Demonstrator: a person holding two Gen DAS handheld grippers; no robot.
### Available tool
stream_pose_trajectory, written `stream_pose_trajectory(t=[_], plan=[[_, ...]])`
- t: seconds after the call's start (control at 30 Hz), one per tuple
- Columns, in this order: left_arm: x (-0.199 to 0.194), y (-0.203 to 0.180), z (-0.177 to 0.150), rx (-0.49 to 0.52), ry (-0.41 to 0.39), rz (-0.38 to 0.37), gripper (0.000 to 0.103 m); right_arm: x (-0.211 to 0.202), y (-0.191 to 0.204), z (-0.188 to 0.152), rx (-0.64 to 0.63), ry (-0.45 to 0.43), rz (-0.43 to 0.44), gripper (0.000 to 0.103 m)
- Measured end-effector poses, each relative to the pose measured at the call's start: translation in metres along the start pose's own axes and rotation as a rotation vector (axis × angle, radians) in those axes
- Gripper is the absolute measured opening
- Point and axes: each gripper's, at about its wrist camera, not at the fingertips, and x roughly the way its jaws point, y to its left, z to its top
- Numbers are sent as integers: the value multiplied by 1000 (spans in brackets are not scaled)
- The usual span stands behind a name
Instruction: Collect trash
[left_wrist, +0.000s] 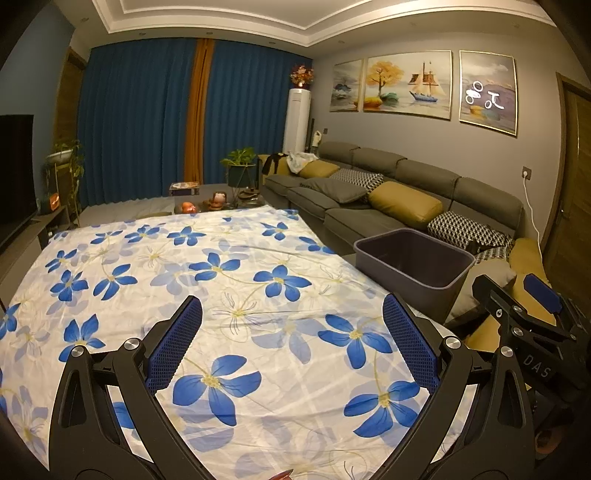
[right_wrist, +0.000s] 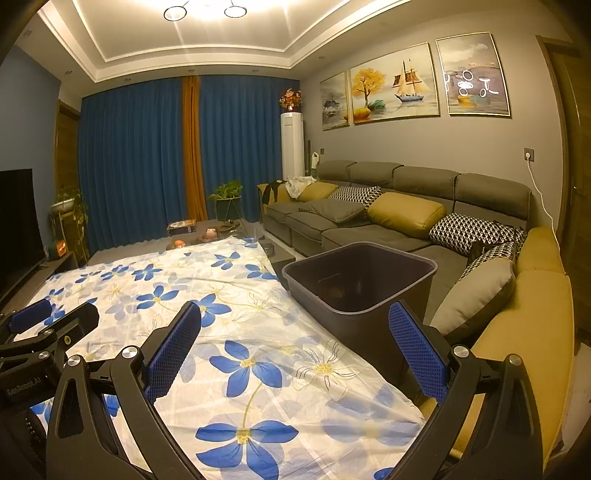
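A dark grey plastic bin (left_wrist: 424, 295) (right_wrist: 364, 330) stands off the right edge of a table covered by a white cloth with blue flowers (left_wrist: 229, 280) (right_wrist: 236, 317). Dim dark shapes lie at the bin's bottom; I cannot tell what they are. My left gripper (left_wrist: 292, 301) (right_wrist: 59, 314) hovers open over the cloth with nothing between its blue pads. My right gripper (right_wrist: 294, 308) (left_wrist: 511, 291) is open too, beside the left one, its right finger in front of the bin's near wall. A small reddish sliver (left_wrist: 282, 474) shows at the bottom edge, too cut off to identify.
A grey sofa (left_wrist: 369, 206) (right_wrist: 369, 229) with yellow and patterned cushions runs along the right wall, right behind the bin. Beyond the cloth is a low table (left_wrist: 218, 199) with small items and a potted plant (left_wrist: 240, 166). A dark TV (left_wrist: 14, 170) stands at the left.
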Motion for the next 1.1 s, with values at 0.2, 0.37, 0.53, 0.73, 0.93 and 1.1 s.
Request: stream_pose_trajectory(t=[0.2,0.37,0.53,0.73,0.93,1.1], plan=[[-2,1,1,-2,-4,2,96,0,0,0,-1,0,2,98],[-3,1,1,-1,-4,2,96,0,0,-1,-1,1,4,98],[-3,1,1,-2,-5,1,96,0,1,-1,0,-1,4,98],[-3,1,1,-2,-5,2,96,0,0,-1,-1,0,4,98],[-3,1,1,0,-5,0,96,1,1,-1,-1,0,6,98],[-3,1,1,-2,-5,1,96,1,2,-1,0,-1,5,98]])
